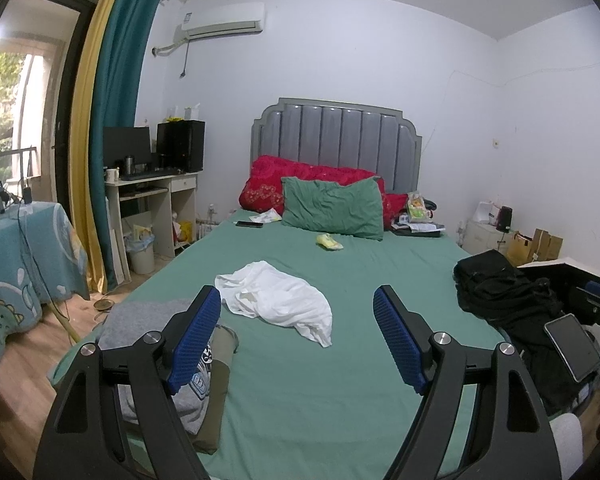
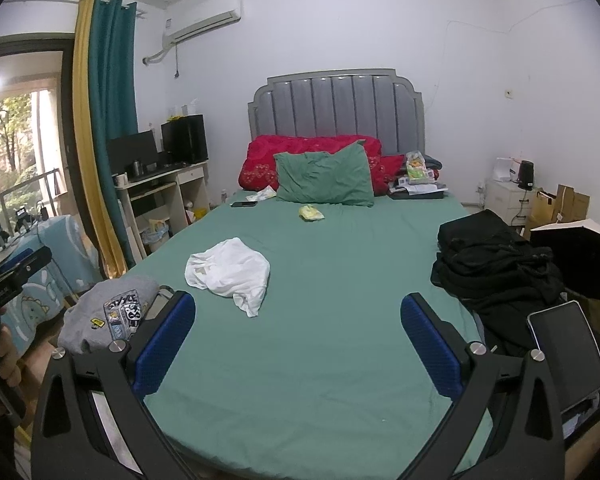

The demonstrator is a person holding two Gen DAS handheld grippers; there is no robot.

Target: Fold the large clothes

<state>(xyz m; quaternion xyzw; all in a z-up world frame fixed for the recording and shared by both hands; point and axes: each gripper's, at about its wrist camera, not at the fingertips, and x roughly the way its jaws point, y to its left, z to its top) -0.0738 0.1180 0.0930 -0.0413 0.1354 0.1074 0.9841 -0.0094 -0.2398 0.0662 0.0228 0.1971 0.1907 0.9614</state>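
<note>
A crumpled white garment (image 1: 278, 302) lies in the middle of the green bed (image 1: 340, 392); it also shows in the right wrist view (image 2: 230, 274). A folded grey printed shirt (image 2: 108, 314) sits at the bed's left front corner, with an olive garment (image 1: 218, 380) under it. A pile of black clothes (image 1: 504, 292) lies at the right edge and shows in the right wrist view (image 2: 496, 268). My left gripper (image 1: 298, 308) is open and empty, above the bed's front. My right gripper (image 2: 298, 312) is open and empty, also above the front.
A green pillow (image 1: 334, 208), red bedding (image 1: 268, 184), a phone (image 1: 249, 224) and small clutter lie near the headboard. A desk with a monitor (image 1: 152, 184) and a bin stand left. A covered table (image 1: 16, 264) stands at far left. Paper bags (image 1: 536, 246) stand right.
</note>
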